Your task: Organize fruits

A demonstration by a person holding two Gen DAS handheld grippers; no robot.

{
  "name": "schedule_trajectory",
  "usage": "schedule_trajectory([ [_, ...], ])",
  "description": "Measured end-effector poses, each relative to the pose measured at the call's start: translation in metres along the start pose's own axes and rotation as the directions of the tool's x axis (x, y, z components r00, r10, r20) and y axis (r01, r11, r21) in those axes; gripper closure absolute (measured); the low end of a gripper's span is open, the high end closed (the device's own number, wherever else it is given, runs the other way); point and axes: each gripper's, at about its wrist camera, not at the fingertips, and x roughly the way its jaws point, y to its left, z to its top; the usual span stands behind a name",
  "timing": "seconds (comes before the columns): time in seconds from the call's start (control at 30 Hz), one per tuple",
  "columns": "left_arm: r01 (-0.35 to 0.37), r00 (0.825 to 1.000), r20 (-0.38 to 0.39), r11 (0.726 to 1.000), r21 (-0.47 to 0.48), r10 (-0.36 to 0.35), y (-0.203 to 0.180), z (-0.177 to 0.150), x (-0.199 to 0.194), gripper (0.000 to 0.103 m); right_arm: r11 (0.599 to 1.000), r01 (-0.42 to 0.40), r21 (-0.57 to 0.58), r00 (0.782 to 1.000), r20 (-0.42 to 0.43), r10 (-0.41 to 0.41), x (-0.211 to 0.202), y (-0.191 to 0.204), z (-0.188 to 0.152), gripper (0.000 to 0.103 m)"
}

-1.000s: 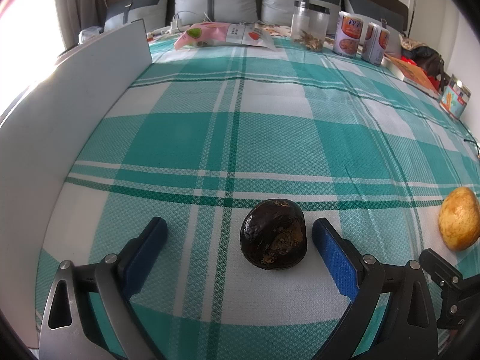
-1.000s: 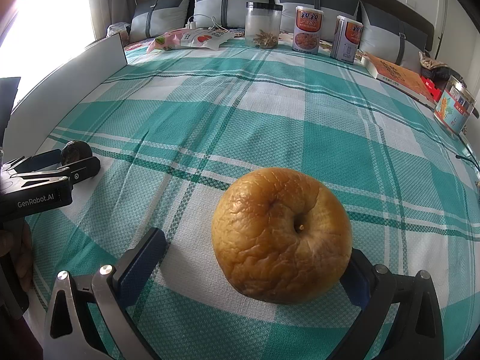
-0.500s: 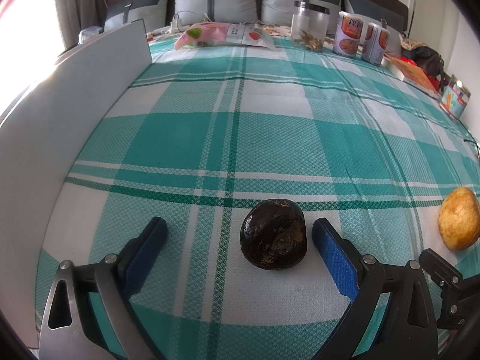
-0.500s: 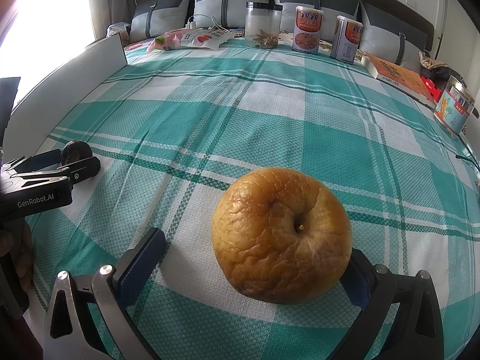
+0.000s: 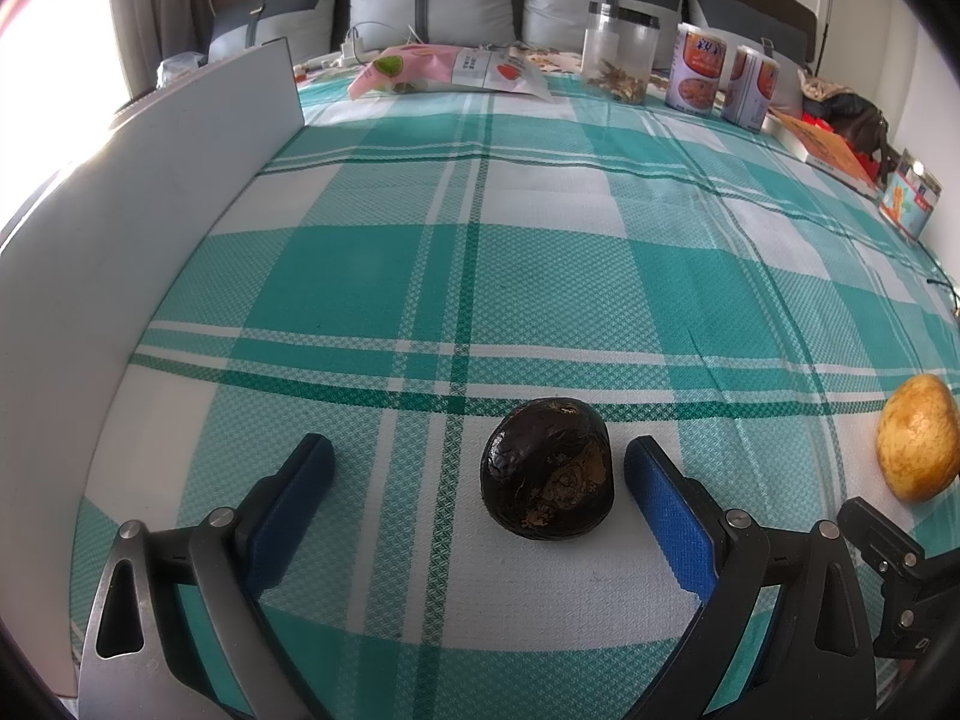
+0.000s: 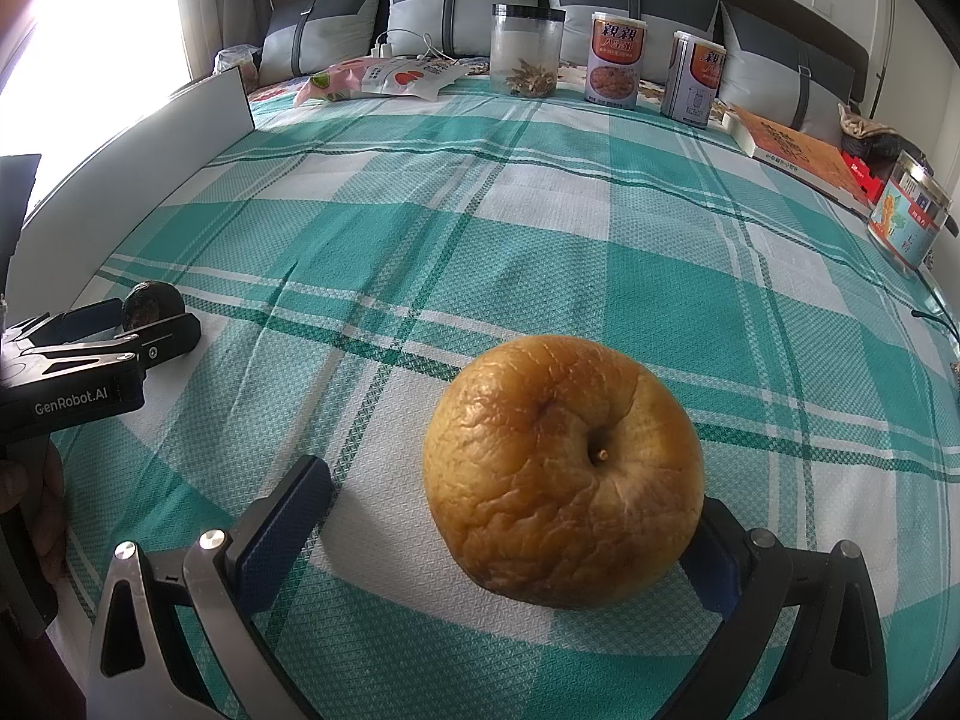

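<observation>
Near bed's front edge, wrinkled yellow apple point(image 6: 561, 471), stem facing cam, sits btwn right gripper point(image 6: 510, 516) jaws, spread wide; left gripper point(image 5: 477, 468) jaws likewise spread round dark fruit point(image 5: 547, 477), no contact.

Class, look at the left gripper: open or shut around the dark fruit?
Open. The left gripper straddles the dark fruit, with cloth visible between the fruit and each blue pad.

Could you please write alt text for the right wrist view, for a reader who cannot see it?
A wrinkled yellow apple sits on a teal-and-white plaid cloth between the open fingers of the right claw, nearer its right finger. At far left, the left claw brackets a small dark fruit; a jar and cans stand at the back.
</observation>
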Motion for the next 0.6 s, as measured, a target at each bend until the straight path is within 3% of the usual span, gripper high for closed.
schedule_trajectory([
  [0.43, 0.027, 1.0, 0.002, 1.0, -0.011, -0.027, 0.003, 0.0, -0.002, 0.005, 1.0, 0.0, 0.0, 1.0, 0.0, 0.0, 0.0, 0.0, -0.001, 0.0],
  [0.5, 0.078, 0.997, 0.0, 0.997, -0.004, -0.078, 0.006, 0.0, -0.006, 0.005, 1.0, -0.001, 0.001, 1.0, 0.0, 0.001, -0.001, 0.0, -0.001, 0.0],
  [0.6, 0.206, 0.978, 0.006, 0.978, -0.002, -0.206, 0.018, -0.007, -0.017, 0.005, 1.0, -0.005, 0.003, 1.0, 0.001, 0.005, 0.0, -0.001, 0.0, 0.0],
])
